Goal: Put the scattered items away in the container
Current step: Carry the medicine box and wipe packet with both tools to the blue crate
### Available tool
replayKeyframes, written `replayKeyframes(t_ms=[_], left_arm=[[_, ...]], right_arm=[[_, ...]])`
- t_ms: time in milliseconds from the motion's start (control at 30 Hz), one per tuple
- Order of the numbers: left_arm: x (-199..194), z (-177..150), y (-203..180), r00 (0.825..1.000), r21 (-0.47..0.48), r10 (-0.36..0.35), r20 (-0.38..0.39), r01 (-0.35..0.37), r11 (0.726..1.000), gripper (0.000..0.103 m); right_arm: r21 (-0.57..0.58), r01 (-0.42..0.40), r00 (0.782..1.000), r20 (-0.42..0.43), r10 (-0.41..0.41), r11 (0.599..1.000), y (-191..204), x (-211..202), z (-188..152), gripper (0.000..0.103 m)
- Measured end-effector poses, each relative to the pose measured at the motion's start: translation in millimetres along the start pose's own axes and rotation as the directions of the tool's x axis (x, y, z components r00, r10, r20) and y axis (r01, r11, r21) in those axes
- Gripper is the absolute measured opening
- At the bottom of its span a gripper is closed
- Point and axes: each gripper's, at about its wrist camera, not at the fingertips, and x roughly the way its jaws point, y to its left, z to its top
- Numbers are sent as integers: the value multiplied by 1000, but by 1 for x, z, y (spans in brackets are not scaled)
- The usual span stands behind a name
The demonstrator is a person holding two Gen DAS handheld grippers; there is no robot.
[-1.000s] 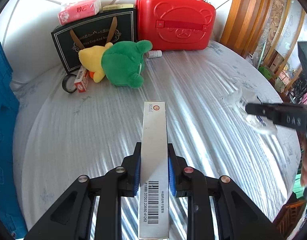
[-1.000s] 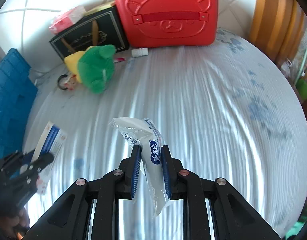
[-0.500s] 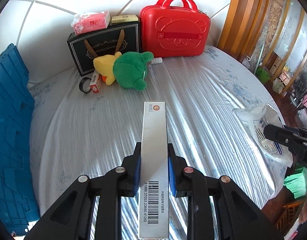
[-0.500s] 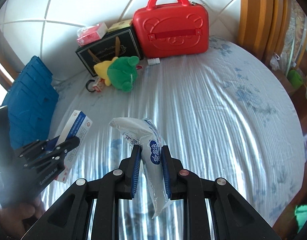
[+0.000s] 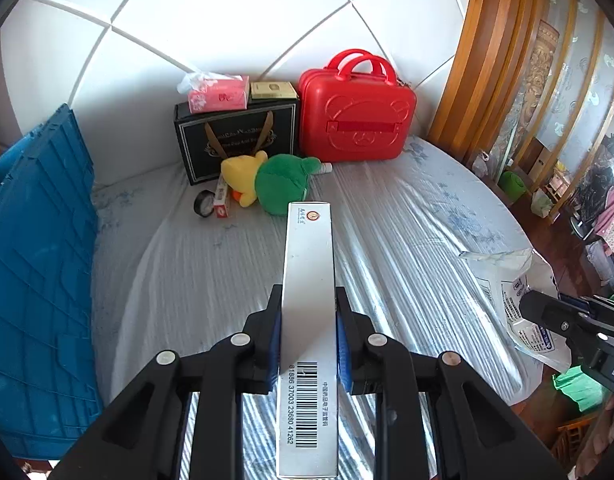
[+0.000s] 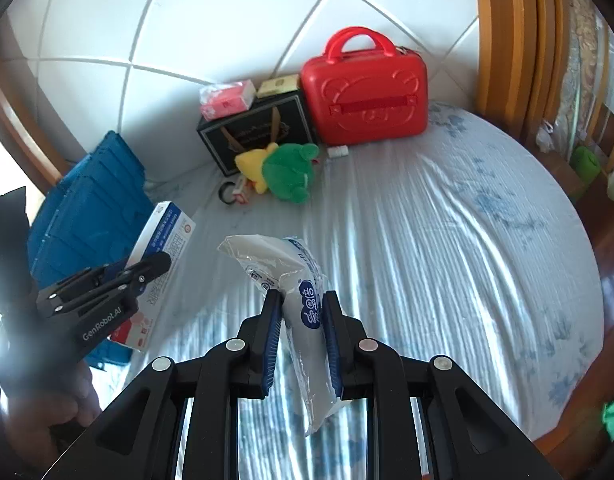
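My left gripper (image 5: 309, 336), clamped on the long white cardboard box (image 5: 309, 320), sits nearer the blue plastic crate (image 5: 35, 264) than my right gripper (image 6: 299, 336), pinching the clear plastic pouch (image 6: 303, 312).

On the bed (image 5: 407, 240), the suitcase (image 5: 357, 124) stands at the back against the wall, with the gift bag (image 5: 237, 136) just to its left and a tissue pack (image 5: 219, 94) and small box (image 5: 273, 90) on top of the bag. Before the bag lie two plush toys (image 5: 281, 184) touching each other, with a carton (image 5: 221, 200) and tape roll (image 5: 203, 203) to their left and a small bottle (image 5: 326, 167) to their right. The crate (image 5: 35, 264) stands along the bed's left side.
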Motion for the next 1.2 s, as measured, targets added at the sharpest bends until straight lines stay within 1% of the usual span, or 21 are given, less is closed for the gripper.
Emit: replayKeyframes(t_ms=[167, 467, 633, 700, 1000, 1200], left_arm=[[-27, 2, 16, 999, -1, 9, 33, -9, 1000, 22], [-65, 3, 49, 997, -32, 10, 77, -8, 999, 22], [-87, 4, 71, 994, -55, 21, 109, -15, 998, 22], [-95, 5, 81, 991, -64, 32, 133, -24, 998, 22], [-127, 10, 131, 979, -112, 72, 192, -51, 992, 22], [-145, 10, 158, 973, -141, 96, 208, -68, 988, 22]], right_arm=[[4, -29, 999, 13, 29, 1000, 22, -19, -2, 20], [-28, -56, 998, 38, 57, 998, 64, -44, -11, 20], [-37, -83, 996, 42, 84, 996, 88, -46, -10, 20], [-52, -87, 995, 44, 90, 995, 100, -45, -8, 20], [-117, -114, 990, 69, 123, 987, 151, -45, 6, 20], [-151, -120, 988, 77, 132, 981, 183, -44, 13, 20]])
